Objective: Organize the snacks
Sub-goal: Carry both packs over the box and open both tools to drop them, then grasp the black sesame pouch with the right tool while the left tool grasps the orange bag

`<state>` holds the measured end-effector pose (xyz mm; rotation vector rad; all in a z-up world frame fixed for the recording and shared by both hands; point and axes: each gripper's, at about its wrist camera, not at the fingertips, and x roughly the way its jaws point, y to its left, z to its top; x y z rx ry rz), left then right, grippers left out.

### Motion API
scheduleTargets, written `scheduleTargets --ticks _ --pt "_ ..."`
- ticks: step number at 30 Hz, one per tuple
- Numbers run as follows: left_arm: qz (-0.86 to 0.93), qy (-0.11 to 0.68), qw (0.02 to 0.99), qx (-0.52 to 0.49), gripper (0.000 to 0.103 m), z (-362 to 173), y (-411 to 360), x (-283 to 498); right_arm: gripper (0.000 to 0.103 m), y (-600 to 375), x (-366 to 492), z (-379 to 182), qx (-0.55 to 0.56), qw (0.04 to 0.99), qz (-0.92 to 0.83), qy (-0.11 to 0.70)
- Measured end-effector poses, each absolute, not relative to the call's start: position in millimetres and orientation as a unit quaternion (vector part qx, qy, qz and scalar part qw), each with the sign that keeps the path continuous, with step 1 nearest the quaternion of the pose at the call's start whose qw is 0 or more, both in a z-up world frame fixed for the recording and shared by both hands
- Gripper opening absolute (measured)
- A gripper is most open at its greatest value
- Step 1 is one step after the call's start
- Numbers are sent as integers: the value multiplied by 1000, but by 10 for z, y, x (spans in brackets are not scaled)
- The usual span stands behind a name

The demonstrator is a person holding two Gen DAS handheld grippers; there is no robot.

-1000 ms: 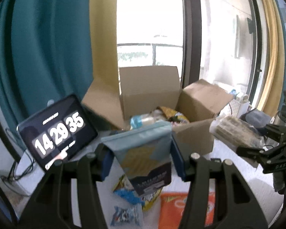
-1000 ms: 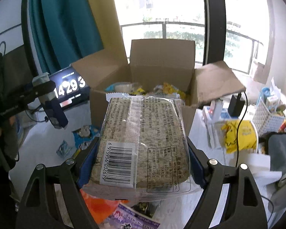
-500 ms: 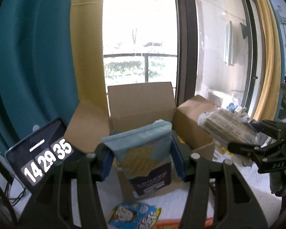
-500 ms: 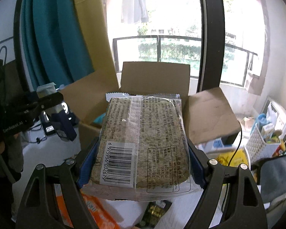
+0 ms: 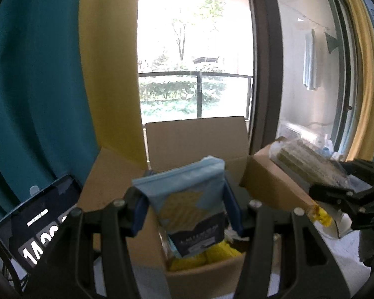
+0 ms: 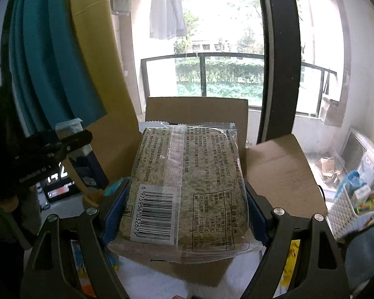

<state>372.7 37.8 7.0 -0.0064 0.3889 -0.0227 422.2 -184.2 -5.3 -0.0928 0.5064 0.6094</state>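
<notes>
Left tool [image 5: 187, 206]: clamped on a light-blue snack pouch [image 5: 187, 199], blue pads [image 5: 139, 211] pressed on both its sides.
Light-blue snack pouch: upright, dark label panel at its lower end, held above the open top of the cardboard box [image 5: 197, 134], over the near-left part of the opening.
Right tool [image 6: 184, 214]: jaws stood wide, gripping a clear-wrapped brown block pack [image 6: 187, 186] by its two long sides.
Clear-wrapped brown block pack: lay flat between the pads, barcode at the near-left corner, printed table at the near-right; held in front of and above the box's near wall, its far end reaching over the opening.
Cardboard box: open, flaps spread left, back and right; stood on the white counter [image 6: 162, 281].
Box contents: yellow packets [image 5: 212, 254] seen low inside, under the pouch; others too dim to name.
Tablet clock [image 5: 32, 229]: left of the box, leaning, white digits partly cut off.
White basket [image 6: 346, 206]: right of the box, small items in it.
Orange and yellow packets [image 6: 291, 251]: on the counter near the box's front, mostly hidden by the tool.
Teal and yellow curtains [image 5: 37, 87]: behind and left of the box.
Window [image 5: 194, 49]: directly behind the box, railing and greenery outside.
</notes>
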Motion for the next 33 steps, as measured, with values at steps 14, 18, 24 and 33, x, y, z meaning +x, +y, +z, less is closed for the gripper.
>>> scheduleTargets --ticks 14,18,24,33 --pt "29 206 978 -35 92 -13 623 4495 90 -1361 4961 -116 -23 926 294 235" --pt "30 198 979 -41 93 35 665 4421 91 -1422 4928 -120 -11 928 293 230" --pt "30 191 980 -48 93 123 667 4181 91 -1551 4736 -62 -20 931 282 230" --pt "4 172 985 -28 93 307 434 3606 91 -1703 4363 66 -29 932 276 232"
